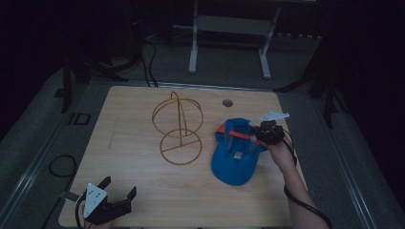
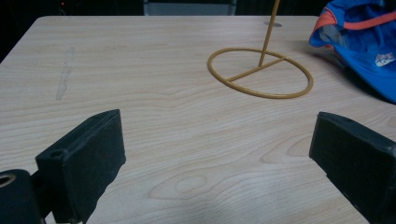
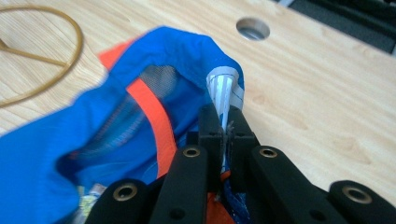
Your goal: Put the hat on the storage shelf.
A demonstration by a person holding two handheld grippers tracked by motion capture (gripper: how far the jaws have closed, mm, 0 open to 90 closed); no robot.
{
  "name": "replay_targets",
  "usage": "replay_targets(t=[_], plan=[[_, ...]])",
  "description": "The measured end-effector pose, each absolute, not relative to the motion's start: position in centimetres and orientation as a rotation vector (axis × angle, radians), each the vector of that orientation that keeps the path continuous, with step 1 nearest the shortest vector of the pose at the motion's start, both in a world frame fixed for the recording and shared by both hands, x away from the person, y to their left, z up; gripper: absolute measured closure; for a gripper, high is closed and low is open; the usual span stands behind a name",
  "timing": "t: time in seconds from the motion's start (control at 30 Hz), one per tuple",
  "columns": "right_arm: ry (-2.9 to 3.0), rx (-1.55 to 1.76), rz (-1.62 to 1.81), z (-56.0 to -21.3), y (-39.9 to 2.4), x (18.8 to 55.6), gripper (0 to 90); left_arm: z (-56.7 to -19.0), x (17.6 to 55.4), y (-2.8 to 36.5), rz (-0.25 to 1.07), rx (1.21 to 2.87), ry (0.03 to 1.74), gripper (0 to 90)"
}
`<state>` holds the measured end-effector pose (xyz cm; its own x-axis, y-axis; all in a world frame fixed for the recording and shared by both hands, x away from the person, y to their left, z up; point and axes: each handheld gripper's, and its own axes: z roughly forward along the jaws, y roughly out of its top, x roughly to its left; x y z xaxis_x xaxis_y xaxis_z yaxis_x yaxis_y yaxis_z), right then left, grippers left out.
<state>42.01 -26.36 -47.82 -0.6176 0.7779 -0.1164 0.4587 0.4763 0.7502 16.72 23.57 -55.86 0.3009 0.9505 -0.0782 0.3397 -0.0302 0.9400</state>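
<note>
At the table's (image 1: 143,200) near left corner the left gripper (image 1: 119,193) rests with jaws spread wide, holding nothing; in the middle stands one yellow wire stand (image 1: 179,128) — ring base, upright rod, hoops on top; just right of it lies one blue cap (image 1: 235,162), its rear edge pinched in the closed right gripper (image 1: 255,134). Judging by this, the cap is being picked up; next it likely needs lifting leftward over the hoops — one cap, one stand, two grippers.

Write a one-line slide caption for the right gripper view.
Right tool shut on the rim of a blue cap with orange trim, above a wooden table.
</note>
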Motion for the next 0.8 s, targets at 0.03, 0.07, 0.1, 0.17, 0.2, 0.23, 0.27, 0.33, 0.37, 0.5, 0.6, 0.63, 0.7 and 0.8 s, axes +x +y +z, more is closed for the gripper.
replay_targets(t=[0.03, 0.07, 0.1, 0.17, 0.2, 0.23, 0.27, 0.33, 0.37, 0.5, 0.6, 0.63, 0.7, 0.8], plan=[[2.276, 1.012, 0.964, -47.4, -26.3, 41.9, 88.1, -55.8, 16.7, 23.6, 0.768, 1.569, 1.215, 3.6], [2.273, 0.996, 0.968, -47.0, -26.3, 41.8, 88.1, -55.8, 16.7, 23.6, 0.772, 1.565, 1.216, 3.7], [2.272, 0.985, 0.967, -46.6, -26.3, 41.7, 88.1, -55.8, 16.7, 23.6, 0.769, 1.564, 1.217, 3.7], [2.264, 0.971, 0.979, -45.8, -26.3, 41.5, 88.1, -55.8, 16.7, 23.5, 0.765, 1.561, 1.221, 3.7], [2.261, 0.958, 0.994, -45.3, -26.3, 41.3, 88.1, -55.8, 16.7, 23.5, 0.763, 1.563, 1.219, 3.6], [2.259, 0.95, 0.997, -44.9, -26.3, 41.2, 88.1, -55.8, 16.7, 23.5, 0.763, 1.565, 1.218, 3.6], [2.257, 0.94, 0.999, -44.5, -26.3, 41.0, 88.1, -55.8, 16.7, 23.5, 0.764, 1.567, 1.219, 3.7], [2.247, 0.913, 1.022, -43.7, -26.3, 40.6, 88.1, -55.7, 16.7, 23.5, 0.762, 1.567, 1.22, 3.7], [2.244, 0.903, 1.024, -43.3, -26.3, 40.3, 88.2, -55.7, 16.7, 23.4, 0.762, 1.566, 1.22, 3.6], [2.21, 0.845, 1.067, -41.3, -26.4, 39.0, 88.1, -55.7, 16.9, 23.3, 0.755, 1.57, 1.216, 3.7], [2.188, 0.794, 1.091, -39.8, -26.6, 38.0, 88.2, -55.6, 17.2, 23.1, 0.754, 1.58, 1.208, 3.6], [2.188, 0.775, 1.098, -39.3, -26.6, 37.6, 88.1, -55.6, 17.2, 23.0, 0.755, 1.583, 1.206, 3.6], [2.176, 0.74, 1.1, -38.3, -26.6, 36.8, 88.1, -55.3, 17.3, 22.9, 0.75, 1.585, 1.198, 3.6], [2.171, 0.687, 1.103, -37.0, -26.3, 35.4, 88.1, -54.8, 17.4, 22.5, 0.753, 1.596, 1.187, 3.7]])
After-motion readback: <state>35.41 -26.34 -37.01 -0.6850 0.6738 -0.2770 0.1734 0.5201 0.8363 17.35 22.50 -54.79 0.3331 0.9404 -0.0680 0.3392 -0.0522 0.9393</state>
